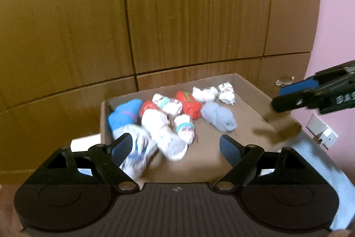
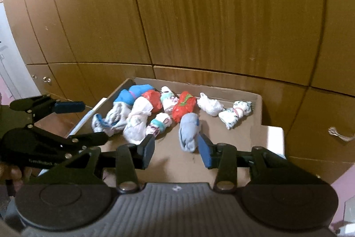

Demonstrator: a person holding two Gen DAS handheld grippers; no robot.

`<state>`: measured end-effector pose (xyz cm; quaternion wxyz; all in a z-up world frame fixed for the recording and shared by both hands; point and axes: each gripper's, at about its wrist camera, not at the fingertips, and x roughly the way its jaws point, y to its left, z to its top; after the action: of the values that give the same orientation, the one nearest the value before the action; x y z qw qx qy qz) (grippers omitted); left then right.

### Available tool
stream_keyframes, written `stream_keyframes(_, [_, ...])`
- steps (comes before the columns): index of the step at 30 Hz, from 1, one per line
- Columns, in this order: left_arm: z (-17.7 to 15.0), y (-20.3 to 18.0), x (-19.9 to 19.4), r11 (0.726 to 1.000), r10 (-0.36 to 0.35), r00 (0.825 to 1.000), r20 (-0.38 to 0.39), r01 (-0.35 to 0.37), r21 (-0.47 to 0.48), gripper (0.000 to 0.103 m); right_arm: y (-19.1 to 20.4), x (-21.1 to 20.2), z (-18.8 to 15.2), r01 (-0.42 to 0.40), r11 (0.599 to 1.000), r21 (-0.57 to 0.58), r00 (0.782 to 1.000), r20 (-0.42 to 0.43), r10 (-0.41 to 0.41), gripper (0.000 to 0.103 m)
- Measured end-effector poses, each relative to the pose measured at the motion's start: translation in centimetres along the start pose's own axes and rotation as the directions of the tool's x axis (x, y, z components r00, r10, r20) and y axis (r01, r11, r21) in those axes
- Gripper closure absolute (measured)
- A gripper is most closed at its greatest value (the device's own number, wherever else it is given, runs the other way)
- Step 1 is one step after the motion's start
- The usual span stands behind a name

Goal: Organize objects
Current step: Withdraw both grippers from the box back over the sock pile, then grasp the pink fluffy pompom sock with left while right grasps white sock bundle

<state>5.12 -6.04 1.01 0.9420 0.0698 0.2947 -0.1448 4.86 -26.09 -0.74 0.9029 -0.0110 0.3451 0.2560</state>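
Cardboard box (image 2: 258, 108) — shallow, open-topped — is seen against a wooden panelled wall (image 2: 199, 14), with rolled sock bundles scattered inside it. A blue bundle (image 2: 135, 92) is lodged in the far left corner, two red bundles (image 2: 185, 107) are packed among white patterned ones mid-box, and a grey bundle (image 2: 188, 130) lies apart toward the near side, on bare cardboard. Two white bundles (image 2: 235, 113) are set toward the right wall.

Left claw (image 1: 175, 147) is held wide apart over the near left of the box, nothing gripped; a blurred white-and-blue bundle (image 1: 138, 153) is seen just beside its left finger. Right claw (image 2: 176, 149) is also spread, empty, with the grey bundle just beyond its fingertips.

Handling is judged as easy: bundles look soft, light, compressible, not fragile — no slip risk expected on the padded fingers. Grasp is best taken across the thick middle of a roll, not at a loose cuff end, since a roll could unravel. The grey bundle is judged the cleanest pick; clustered ones may be dragged together.
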Motion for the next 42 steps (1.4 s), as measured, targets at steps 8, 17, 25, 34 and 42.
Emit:
stream_keyframes(8, [-6.4,-0.8,-4.5,0.996,0.006,1.000,-0.004,-0.007,-0.087,0.012,2.0,-4.8,-7.2,0.081,0.997,0.016,0.994,0.078,-0.082,0.054])
stream_keyframes(17, [-11.1,-4.2,-6.8,0.996,-0.038,0.999,0.002,0.039,-0.075,0.011,3.3,-5.0,-13.8,0.169,0.985,-0.026,0.984,0.063,-0.168,0.053])
stream_keyframes(25, [-12.3,-8.7,-5.3,0.996,-0.077,0.997,0.000,0.077,-0.048,0.011,3.0,-4.1,-14.7,0.206,0.976,-0.070,0.976,0.085,-0.200,0.050])
stream_keyframes(34, [-12.1,-11.1,-3.3,0.996,-0.059,0.998,-0.008,0.058,-0.066,0.011,1.9,-2.5,-14.8,0.200,0.977,-0.067,0.977,0.095,-0.193,0.047])
stream_keyframes(42, [-11.9,-12.1,-2.1,0.996,-0.011,1.000,-0.022,0.009,-0.088,0.010,1.4,-1.3,-15.0,0.198,0.978,-0.070,0.978,0.085,-0.192,0.047])
